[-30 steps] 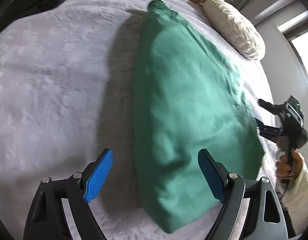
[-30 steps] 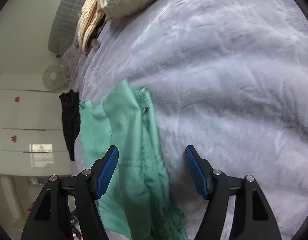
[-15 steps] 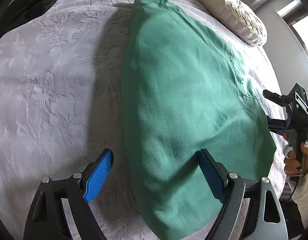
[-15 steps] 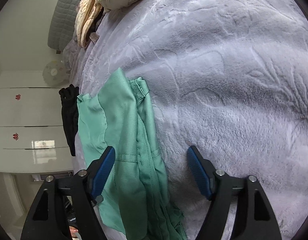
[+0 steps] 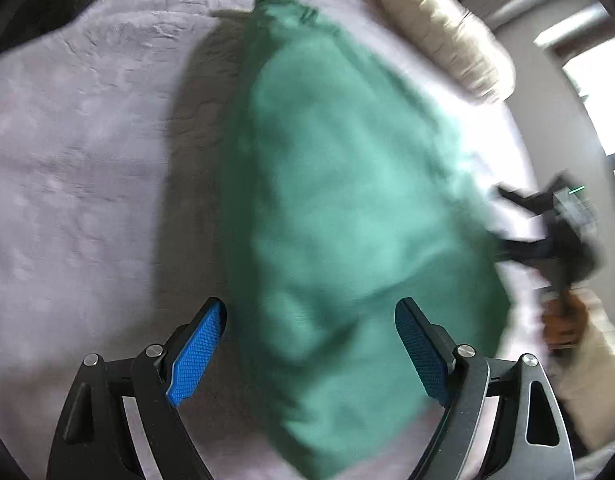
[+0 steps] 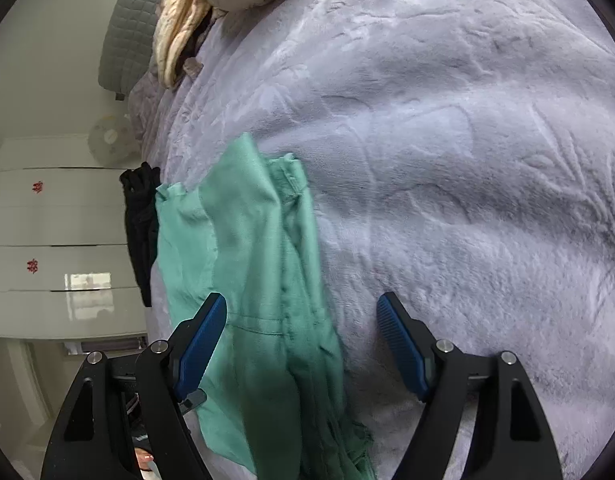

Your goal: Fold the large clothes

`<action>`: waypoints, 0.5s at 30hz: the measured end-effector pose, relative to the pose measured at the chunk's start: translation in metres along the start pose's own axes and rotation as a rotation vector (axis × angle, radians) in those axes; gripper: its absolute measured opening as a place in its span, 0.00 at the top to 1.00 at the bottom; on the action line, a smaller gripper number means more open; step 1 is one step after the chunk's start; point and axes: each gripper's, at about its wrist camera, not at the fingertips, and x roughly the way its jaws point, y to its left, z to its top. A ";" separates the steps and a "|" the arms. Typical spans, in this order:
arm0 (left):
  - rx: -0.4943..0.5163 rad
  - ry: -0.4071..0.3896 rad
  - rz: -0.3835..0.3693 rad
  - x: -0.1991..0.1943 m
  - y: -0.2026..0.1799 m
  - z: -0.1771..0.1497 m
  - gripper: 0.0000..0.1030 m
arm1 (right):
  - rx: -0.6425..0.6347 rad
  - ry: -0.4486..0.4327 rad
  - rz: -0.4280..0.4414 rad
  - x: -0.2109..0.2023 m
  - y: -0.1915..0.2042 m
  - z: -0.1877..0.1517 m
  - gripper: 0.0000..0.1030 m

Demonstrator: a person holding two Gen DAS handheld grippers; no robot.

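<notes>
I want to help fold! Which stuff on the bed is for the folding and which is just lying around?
For the folding:
- green garment, spread on the bed
- left tongs, open over it
- right tongs, open, nothing gripped

Just lying about:
- cream pillow
- black clothing at the bed's edge
- grey blanket underneath

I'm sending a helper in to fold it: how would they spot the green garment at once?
Look at the bed with the pale lilac plush blanket. The green garment lies lengthwise on it, between the cream pillow and the black clothing. It is the only green thing there.
</notes>
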 end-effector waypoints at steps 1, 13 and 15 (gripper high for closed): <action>-0.008 -0.008 -0.013 -0.002 0.002 0.002 0.15 | -0.015 0.009 0.019 0.002 0.003 0.004 0.22; 0.006 0.096 -0.079 0.048 0.014 0.006 0.06 | -0.097 0.136 0.116 0.061 0.021 0.038 0.22; 0.012 0.095 -0.067 0.054 0.011 0.004 0.05 | -0.107 0.138 0.111 0.071 0.024 0.040 0.22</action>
